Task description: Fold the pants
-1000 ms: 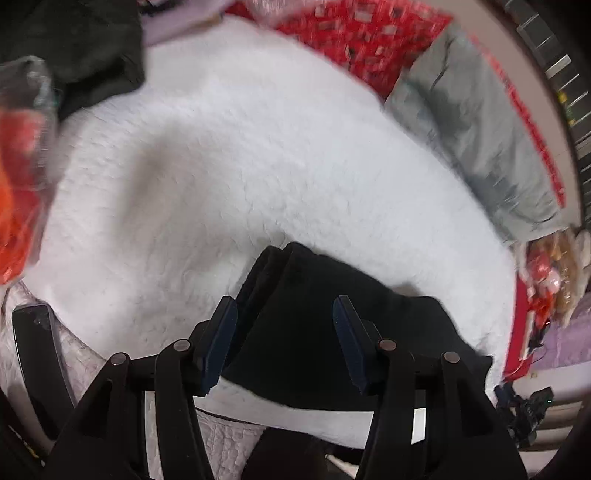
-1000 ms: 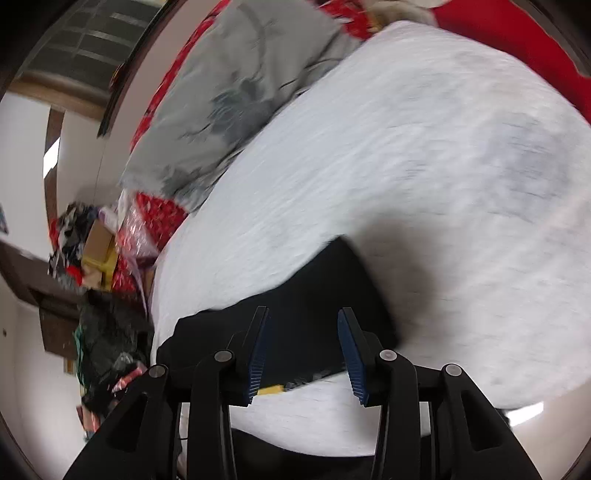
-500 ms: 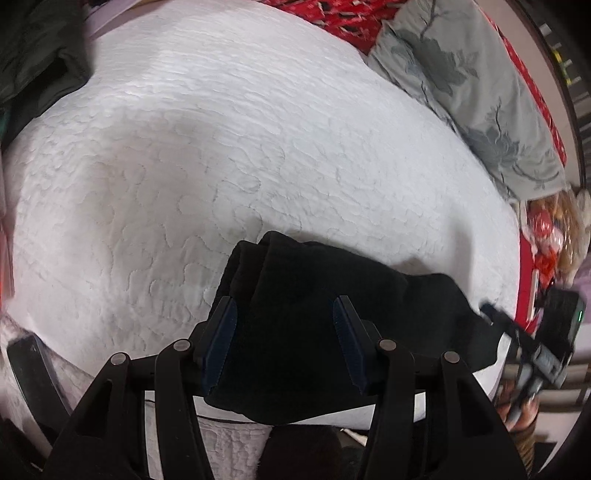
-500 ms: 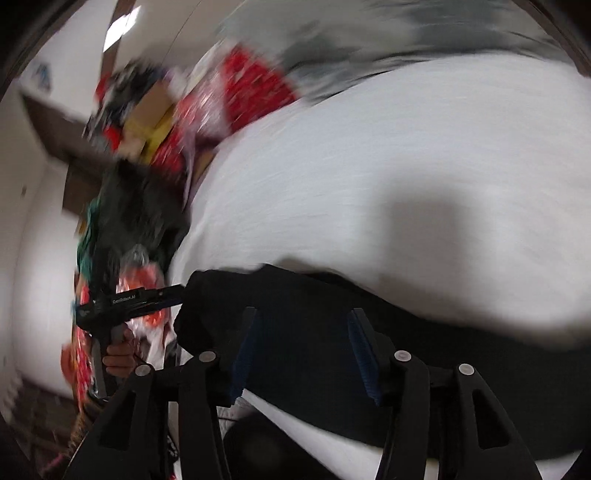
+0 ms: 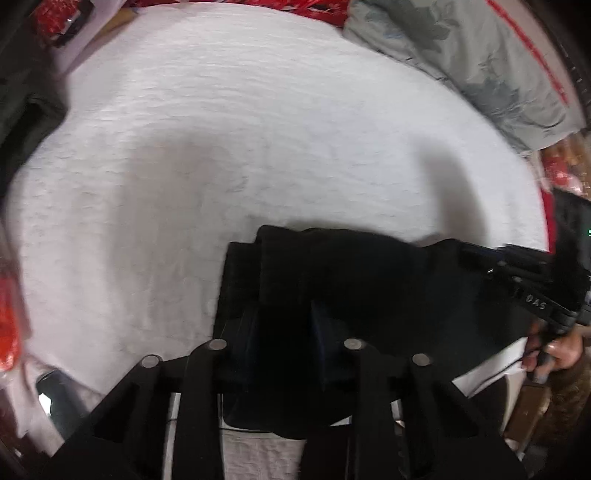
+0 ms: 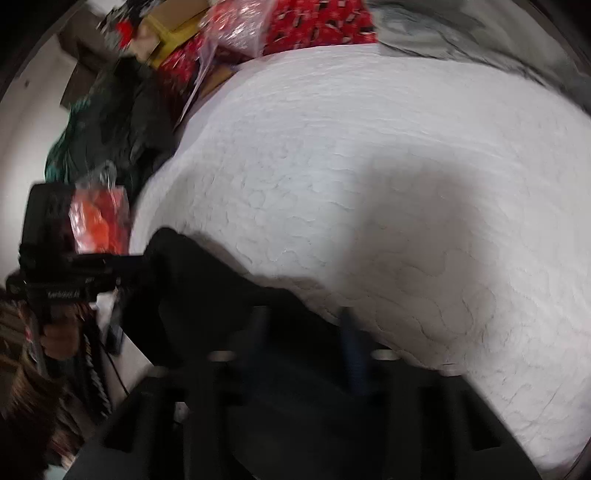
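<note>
Pants (image 5: 369, 288), black and already doubled into a thick band, lie along the near edge of the white quilt (image 5: 258, 129), at about 6 o'clock in both views. The left gripper (image 5: 284, 332) has its jaws spread either side of the band's left end, over the cloth; whether they have begun to pinch is not clear. The right gripper (image 6: 303, 332) sits at the other end, jaws apart, but blur hides whether cloth is held.

To do this step well, each gripper should probably take all layers at once, close to the edge, then both lift evenly so the band does not twist or slide off the bed.

The quilt is soft and wide open toward 12 o'clock. A grey pillow (image 5: 480, 62) lies at 1 o'clock in the left view, red packages (image 6: 295, 22) at 11 o'clock in the right.
</note>
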A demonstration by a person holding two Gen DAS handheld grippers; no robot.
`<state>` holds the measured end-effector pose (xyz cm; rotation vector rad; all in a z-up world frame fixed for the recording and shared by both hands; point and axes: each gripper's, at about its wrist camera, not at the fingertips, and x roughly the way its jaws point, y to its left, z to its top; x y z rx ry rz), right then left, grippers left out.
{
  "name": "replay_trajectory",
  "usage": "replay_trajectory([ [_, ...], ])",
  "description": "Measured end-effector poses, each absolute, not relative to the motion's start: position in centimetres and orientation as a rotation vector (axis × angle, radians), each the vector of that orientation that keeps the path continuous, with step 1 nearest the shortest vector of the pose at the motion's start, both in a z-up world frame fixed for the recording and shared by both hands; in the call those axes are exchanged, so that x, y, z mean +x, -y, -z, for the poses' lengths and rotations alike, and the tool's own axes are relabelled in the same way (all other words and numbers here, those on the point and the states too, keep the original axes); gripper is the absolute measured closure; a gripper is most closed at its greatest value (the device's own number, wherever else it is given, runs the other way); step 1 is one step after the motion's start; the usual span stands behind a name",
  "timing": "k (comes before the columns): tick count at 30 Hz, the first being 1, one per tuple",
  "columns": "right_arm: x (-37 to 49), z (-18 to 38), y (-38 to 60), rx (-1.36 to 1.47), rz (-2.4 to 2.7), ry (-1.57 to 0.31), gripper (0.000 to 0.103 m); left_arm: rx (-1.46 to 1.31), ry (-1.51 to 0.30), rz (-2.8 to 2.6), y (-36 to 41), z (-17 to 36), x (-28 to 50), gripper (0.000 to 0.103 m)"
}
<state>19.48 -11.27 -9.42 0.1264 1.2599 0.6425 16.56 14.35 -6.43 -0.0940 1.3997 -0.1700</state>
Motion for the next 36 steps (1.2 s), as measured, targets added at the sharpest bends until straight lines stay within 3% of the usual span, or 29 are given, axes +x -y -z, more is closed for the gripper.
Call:
replay_trajectory([
  [1,19.4,9.3,10.8,0.083,-0.623,-1.262,0.096,-0.106,-1.379,0.153,-14.5,5.8,16.5,0.080],
  [4,19.1,7.2,10.9,0.084,-0.597,-1.192,0.097,-0.071,-1.267,0.094,-14.7,4.2,15.8,0.080],
  [6,18.9,6.3,11.9,0.167,-0.606,-1.148,0.097,-0.070,-1.298,0.074,-15.0,5.3,15.9,0.080],
  [10,18.6,8.9,11.7,0.131,-0.540,-1.195,0.097,-0.096,-1.299,0.044,-15.2,7.1,15.6,0.079],
  [12,18.5,9.7,11.6,0.124,-0.519,-1.192,0.097,-0.116,-1.285,0.029,-15.6,7.3,15.4,0.072],
  [21,16.3,6.5,16.0,0.273,-0.462,-1.117,0.071,-0.351,-1.190,0.092,-20.4,3.4,13.6,0.059],
  [30,9.0,4.6,30.4,0.519,-0.233,-1.078,0.066,-0.340,-1.285,0.110,-18.2,4.8,14.4,0.059],
  [33,5.2,4.7,37.0,0.567,-0.064,-1.054,0.055,-0.322,-1.302,0.134,-17.9,5.0,13.3,0.059],
  [36,1.8,6.4,40.8,0.638,0.023,-1.092,0.054,-0.326,-1.313,0.125,-17.9,5.3,12.0,0.059],
])
